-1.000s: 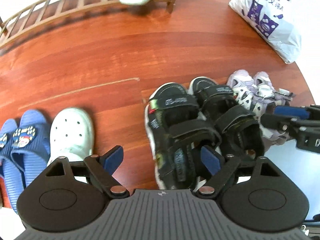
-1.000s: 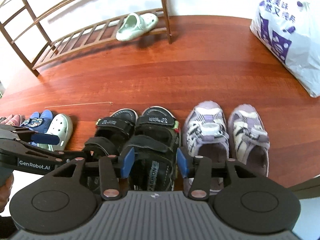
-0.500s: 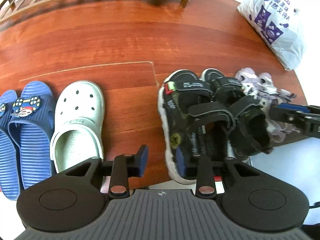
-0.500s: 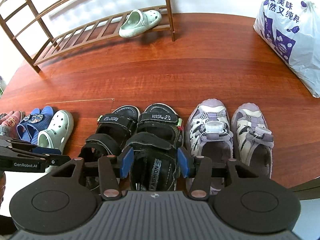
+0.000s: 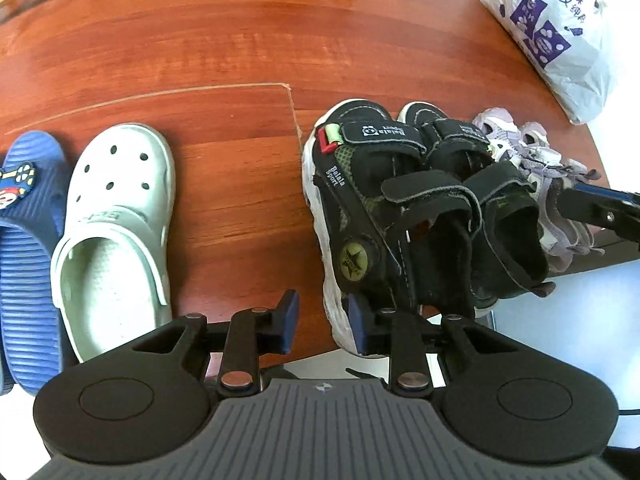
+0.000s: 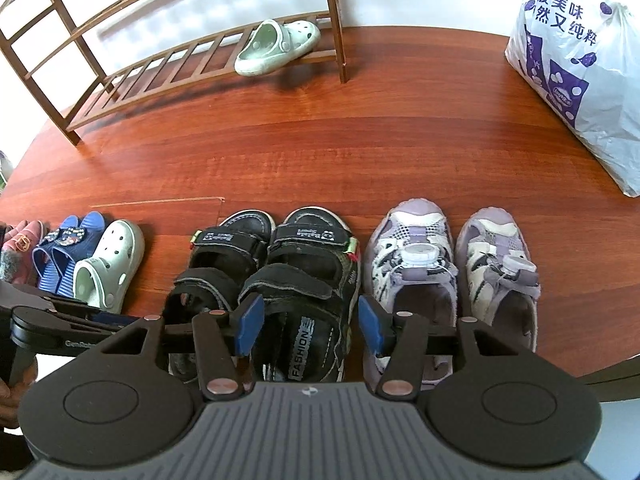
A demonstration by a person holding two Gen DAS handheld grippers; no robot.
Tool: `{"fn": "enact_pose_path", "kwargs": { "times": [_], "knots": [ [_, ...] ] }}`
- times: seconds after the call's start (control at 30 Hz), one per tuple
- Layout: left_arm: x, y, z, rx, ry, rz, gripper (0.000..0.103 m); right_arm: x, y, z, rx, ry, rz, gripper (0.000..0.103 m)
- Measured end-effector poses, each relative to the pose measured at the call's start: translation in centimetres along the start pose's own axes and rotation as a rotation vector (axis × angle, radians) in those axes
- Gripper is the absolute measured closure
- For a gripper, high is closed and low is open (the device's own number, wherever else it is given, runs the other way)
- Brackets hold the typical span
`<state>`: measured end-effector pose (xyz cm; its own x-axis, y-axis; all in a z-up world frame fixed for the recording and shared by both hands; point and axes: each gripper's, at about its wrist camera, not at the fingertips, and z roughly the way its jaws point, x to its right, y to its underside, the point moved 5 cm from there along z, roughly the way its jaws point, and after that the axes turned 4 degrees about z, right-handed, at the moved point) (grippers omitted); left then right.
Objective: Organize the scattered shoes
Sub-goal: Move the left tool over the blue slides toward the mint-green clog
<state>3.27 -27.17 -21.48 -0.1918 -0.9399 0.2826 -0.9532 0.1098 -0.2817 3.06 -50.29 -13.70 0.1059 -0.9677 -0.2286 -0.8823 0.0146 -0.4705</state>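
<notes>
1. Two grippers in view, both with fingers parted and nothing between them. Left gripper (image 5: 318, 322) hangs over the bare strip of floor between the white clog (image 5: 114, 236) and the left black sandal (image 5: 360, 216); its right pad sits just beside that sandal's heel. Right gripper (image 6: 310, 322) straddles the heel of the right black sandal (image 6: 308, 292).
2. Shoes stand in a row along the near edge of the wooden floor (image 6: 320, 140): pink shoe (image 6: 22, 246), blue slippers (image 6: 64, 248), white clog, black pair, lilac sandals (image 6: 452, 276). One matching clog (image 6: 276, 46) lies on the rack (image 6: 160, 64) at the far edge.
3. Risk: closing the right gripper here may catch only the loose ankle strap; the soft strap could fold and the sandal slip or hang crooked.
4. Risk: the black pair touch each other, so a finger pushed between them would likely shove the neighbour out of line.
5. Risk: heels overhang or sit near the floor's near edge; a backward drag could tip one off.
6. Risk: the grippers work close together and may collide.
</notes>
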Motion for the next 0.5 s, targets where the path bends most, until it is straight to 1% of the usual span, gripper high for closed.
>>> {"fn": "enact_pose_path", "kwargs": {
  "times": [0.03, 0.07, 0.1, 0.17, 0.3, 0.37, 0.5],
  "knots": [
    [-0.3, 0.1, -0.3, 0.01, -0.01, -0.003, 0.068, -0.1, -0.2, 0.0, 0.001, -0.004, 0.0, 0.045],
    [-0.7, 0.2, -0.7, 0.021, -0.019, -0.005, 0.062, -0.3, -0.4, 0.1, 0.002, -0.006, -0.004, 0.045],
    [-1.1, 0.2, -1.1, 0.033, -0.034, -0.007, 0.059, -0.5, -0.6, 0.1, 0.004, -0.007, -0.009, 0.045],
    [-2.0, 0.3, -2.1, 0.061, -0.07, -0.01, 0.049, -1.0, -0.9, 0.1, 0.008, -0.011, -0.018, 0.044],
    [-4.3, 0.6, -3.6, 0.102, -0.139, -0.023, 0.041, -2.0, -1.8, 0.5, 0.008, -0.021, -0.04, 0.042],
    [-5.5, 0.8, -4.2, 0.119, -0.172, -0.032, 0.028, -2.5, -2.1, 0.8, 0.005, -0.023, -0.047, 0.042],
    [-7.6, 1.2, -5.2, 0.147, -0.231, -0.048, 0.025, -3.7, -2.6, 1.6, -0.006, -0.029, -0.065, 0.041]
  ]
}}
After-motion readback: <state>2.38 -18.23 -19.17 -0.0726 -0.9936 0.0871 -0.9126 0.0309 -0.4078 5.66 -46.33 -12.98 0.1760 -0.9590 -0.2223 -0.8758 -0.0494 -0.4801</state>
